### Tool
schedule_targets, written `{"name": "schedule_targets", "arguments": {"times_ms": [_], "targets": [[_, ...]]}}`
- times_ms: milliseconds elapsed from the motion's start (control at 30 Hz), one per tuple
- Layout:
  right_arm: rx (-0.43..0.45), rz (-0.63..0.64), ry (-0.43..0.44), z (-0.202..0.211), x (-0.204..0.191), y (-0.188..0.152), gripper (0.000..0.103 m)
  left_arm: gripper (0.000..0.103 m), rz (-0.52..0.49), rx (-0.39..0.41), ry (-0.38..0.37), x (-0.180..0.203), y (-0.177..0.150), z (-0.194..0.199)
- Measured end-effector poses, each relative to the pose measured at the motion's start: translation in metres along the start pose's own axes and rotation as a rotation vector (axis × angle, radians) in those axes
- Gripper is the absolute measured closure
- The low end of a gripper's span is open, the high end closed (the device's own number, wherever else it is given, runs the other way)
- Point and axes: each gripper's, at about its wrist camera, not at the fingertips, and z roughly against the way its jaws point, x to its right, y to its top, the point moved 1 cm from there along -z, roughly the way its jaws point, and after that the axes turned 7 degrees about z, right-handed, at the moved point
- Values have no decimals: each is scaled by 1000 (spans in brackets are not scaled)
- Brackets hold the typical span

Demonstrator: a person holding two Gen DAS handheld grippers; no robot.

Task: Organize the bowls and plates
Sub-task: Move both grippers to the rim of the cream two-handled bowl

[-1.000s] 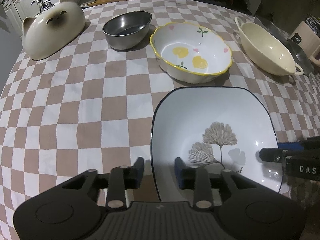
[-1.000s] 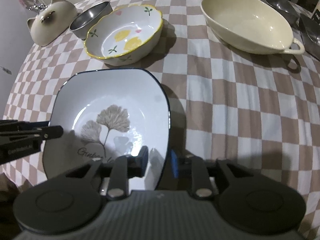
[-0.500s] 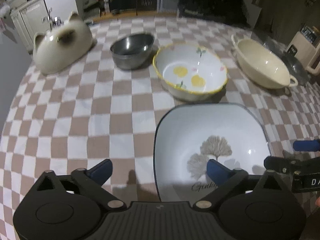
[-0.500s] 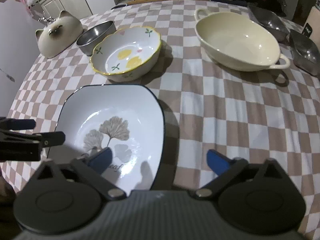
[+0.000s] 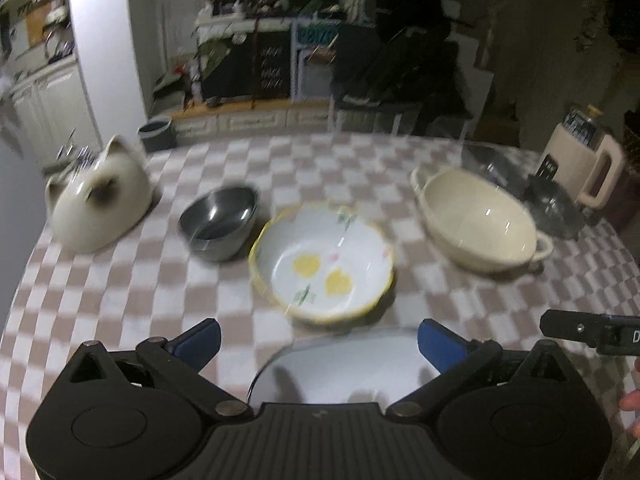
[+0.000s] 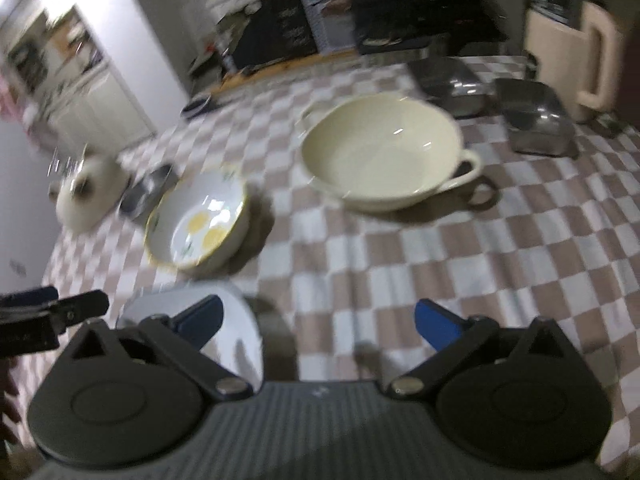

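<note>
The square white plate (image 5: 340, 364) with a dark rim lies on the checked table at the near edge, below my left gripper (image 5: 318, 338), which is open and empty above it. The plate also shows in the right wrist view (image 6: 236, 336), left of my open, empty right gripper (image 6: 318, 322). A scalloped bowl with yellow lemons (image 5: 322, 260) (image 6: 200, 224) stands just beyond the plate. A steel bowl (image 5: 218, 222), a cream two-handled bowl (image 5: 478, 220) (image 6: 384, 152) and a cat-shaped ceramic dish (image 5: 100, 196) stand farther back. Both views are blurred.
Two steel trays (image 6: 534, 120) and a cream jug (image 6: 572, 56) stand at the table's far right. A glass lid (image 5: 554, 208) lies by the jug (image 5: 584, 164). The right gripper's finger (image 5: 588, 330) shows at the left view's right edge.
Both grippers opened and let go of the square plate, which now lies on the table. Both then lifted and pulled back, tilting up so the room shows.
</note>
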Motion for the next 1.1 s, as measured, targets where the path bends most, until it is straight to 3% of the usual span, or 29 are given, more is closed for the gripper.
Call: {"name": "schedule_targets", "arguments": {"times_ms": [100, 400, 733, 1000, 1067, 1100], "targets": [[25, -87, 4, -1, 22, 11, 0, 0, -33, 27, -45, 17, 21, -10], [125, -334, -30, -18, 79, 39, 0, 0, -230, 92, -65, 81, 80, -64], [143, -568, -86, -68, 120, 54, 0, 0, -252, -43, -225, 124, 126, -141], [149, -628, -63, -91, 120, 59, 1, 0, -287, -95, -165, 146, 150, -185], [139, -667, -65, -93, 125, 60, 8, 0, -253, -110, -148, 143, 155, -194], [121, -692, -67, -95, 127, 60, 24, 1, -234, -119, -148, 141, 156, -197]]}}
